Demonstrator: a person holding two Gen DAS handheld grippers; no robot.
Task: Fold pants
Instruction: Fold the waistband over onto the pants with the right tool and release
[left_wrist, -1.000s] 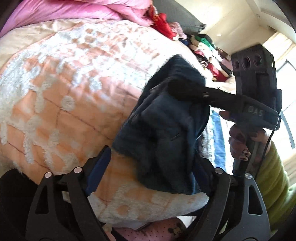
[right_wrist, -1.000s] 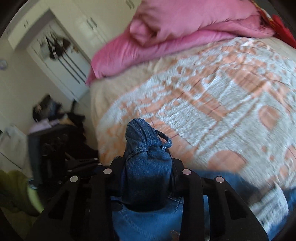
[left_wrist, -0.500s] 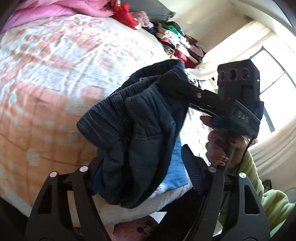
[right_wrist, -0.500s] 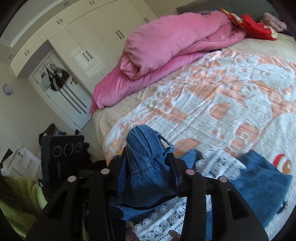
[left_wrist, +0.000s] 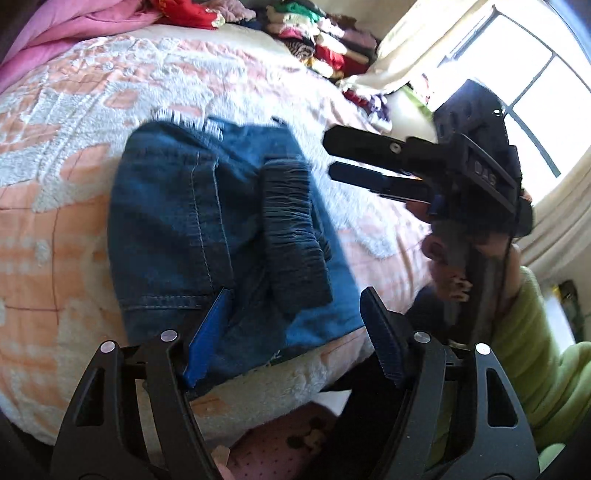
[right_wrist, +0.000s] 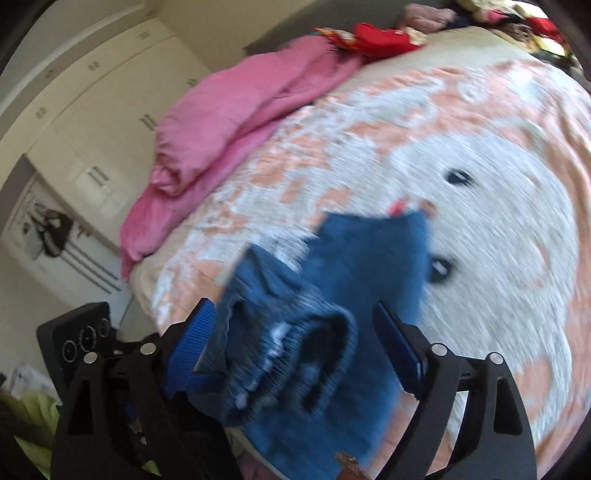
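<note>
While the left wrist view shows the pants (left_wrist: 229, 236) lying on the bed's (left_wrist: 74, 229) near edge, both grippers released, only the right view catches a pink quilt (right_wrist: 236, 122); right gripper (right_wrist: 295, 350) fingers just spread, denim loose between.

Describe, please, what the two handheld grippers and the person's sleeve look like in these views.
Both the left gripper and the right gripper have black skeletal frames with silver rivets and ribbed blue pads. The right gripper's black body carries round sockets and pale lettering, with a dark cable trailing down. The sleeve is light green.
</note>
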